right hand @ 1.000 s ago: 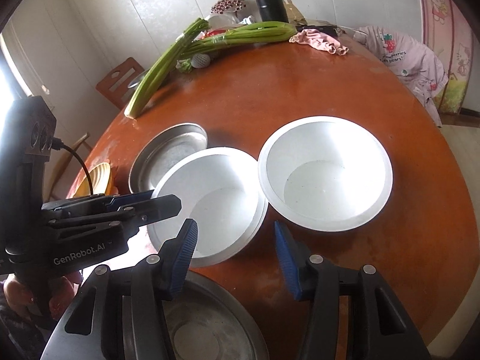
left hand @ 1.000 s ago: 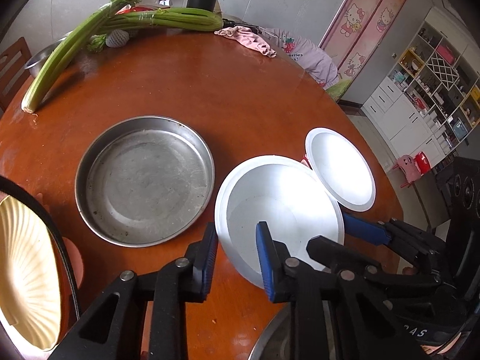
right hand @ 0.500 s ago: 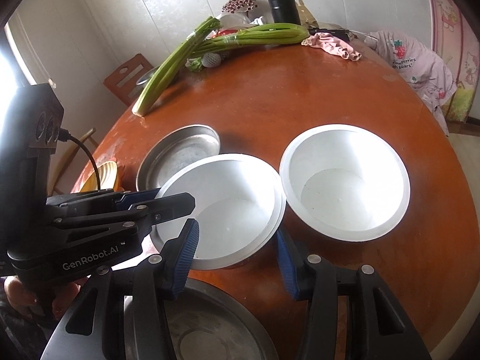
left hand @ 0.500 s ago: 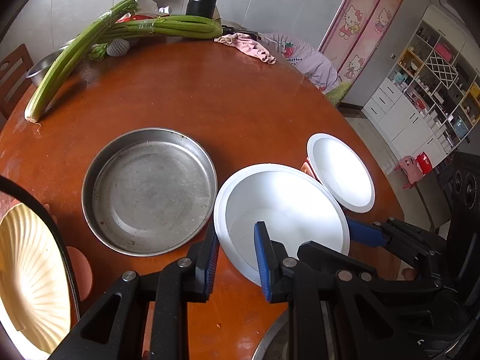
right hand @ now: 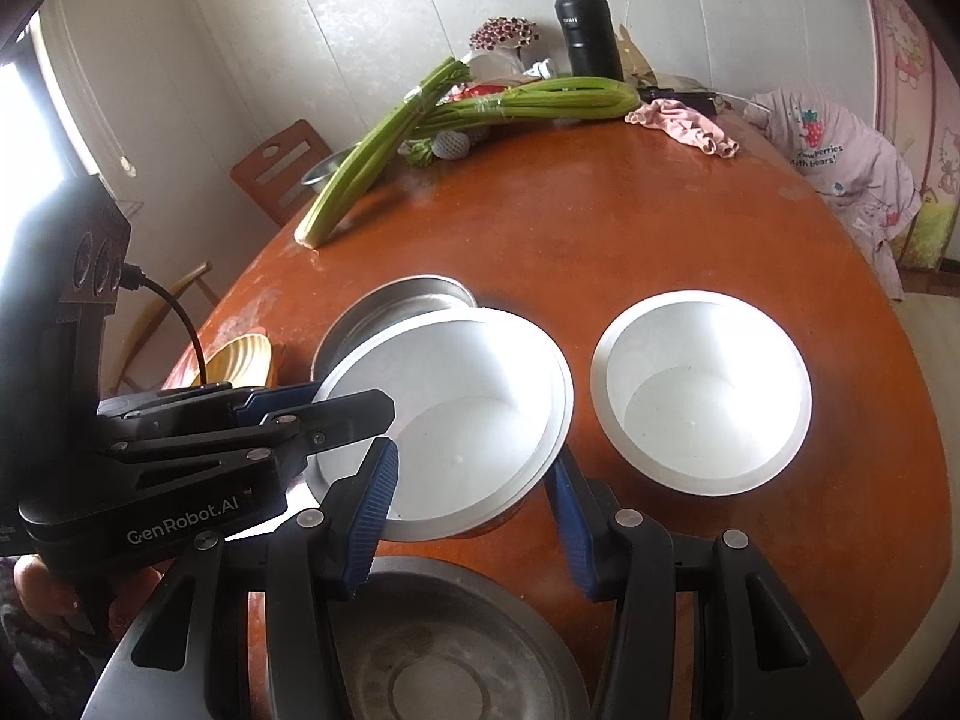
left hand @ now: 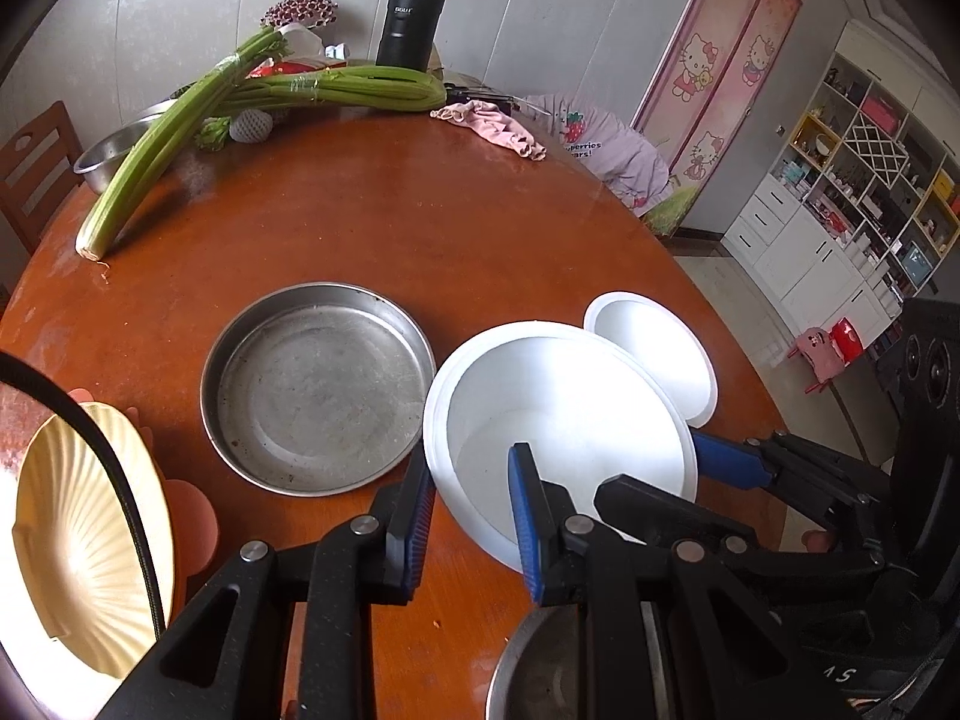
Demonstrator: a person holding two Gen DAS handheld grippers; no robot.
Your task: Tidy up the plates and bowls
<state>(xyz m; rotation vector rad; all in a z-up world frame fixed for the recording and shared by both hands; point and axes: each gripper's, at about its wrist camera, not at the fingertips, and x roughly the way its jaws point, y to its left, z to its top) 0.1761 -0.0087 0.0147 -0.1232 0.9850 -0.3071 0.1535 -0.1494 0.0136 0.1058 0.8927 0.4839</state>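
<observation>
A white bowl (left hand: 564, 414) is gripped at its rim from two sides and is held tilted above the round wooden table (left hand: 384, 222). The left gripper (left hand: 471, 525) is clamped on the rim at the bowl's 7 o'clock in the left wrist view, one finger outside the wall and one inside. The right gripper (right hand: 468, 510) is closed on the rim at the bowl's 6 o'clock in the right wrist view, its pads pressed on either side of the near edge. Nothing is seen inside the bowl.

A second white bowl (right hand: 702, 390) stands on the table at 3 o'clock of the held one in the right wrist view, just beside it and apart; it is seen empty. A shallow steel pan (left hand: 318, 387) lies at 9 o'clock of the held bowl in the left wrist view, with only stains on its floor. A second steel pan (right hand: 444, 642) is seen at the 6 o'clock edge of the right wrist view, below the held bowl. A ribbed yellow plate (left hand: 84, 534) rests at the table's 8 o'clock edge in the left wrist view. Celery stalks (left hand: 180, 132) and a black flask (left hand: 411, 21) are set near 12 o'clock.
</observation>
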